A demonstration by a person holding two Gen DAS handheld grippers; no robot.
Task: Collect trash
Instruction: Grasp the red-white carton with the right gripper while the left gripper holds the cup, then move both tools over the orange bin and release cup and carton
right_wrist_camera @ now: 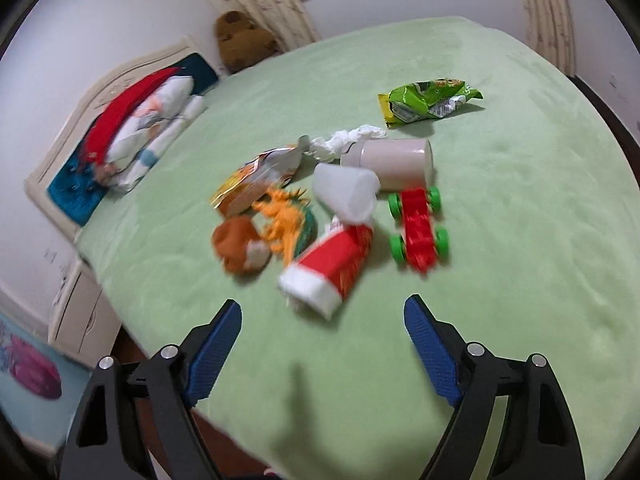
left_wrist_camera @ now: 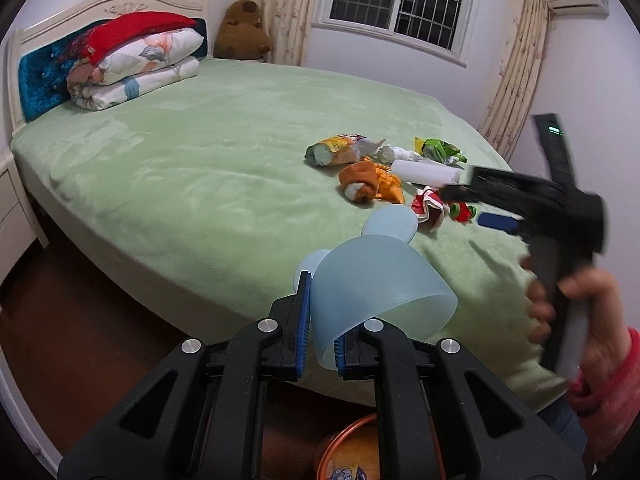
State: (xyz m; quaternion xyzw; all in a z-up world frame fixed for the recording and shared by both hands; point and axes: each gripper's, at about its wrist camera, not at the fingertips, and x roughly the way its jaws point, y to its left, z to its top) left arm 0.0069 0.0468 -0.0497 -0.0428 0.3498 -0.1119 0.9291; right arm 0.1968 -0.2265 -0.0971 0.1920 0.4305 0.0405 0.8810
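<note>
Big bed (right_wrist_camera: 500,208) w/ green cover. Far left: folded blankets (left_wrist_camera: 136,60) & brown teddy (left_wrist_camera: 242,32). Mid bed, a messy pile: green chip bag (right_wrist_camera: 430,100), white cup (right_wrist_camera: 394,162), red cup (right_wrist_camera: 328,266), red toy car (right_wrist_camera: 420,228), orange toys (right_wrist_camera: 280,220), white tissue (right_wrist_camera: 346,140).

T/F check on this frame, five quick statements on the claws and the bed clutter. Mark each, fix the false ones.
1. The left claw is shut on the light blue cup. True.
2. The right claw holds the red paper cup. False: it is open and empty, with the cup lying on the bed beyond its fingers.
3. The toy car has green wheels. True.
4. The green snack bag lies on the floor. False: it lies on the green bedspread.
5. The brown plush toy sits at the head of the bed by the curtain. True.
</note>
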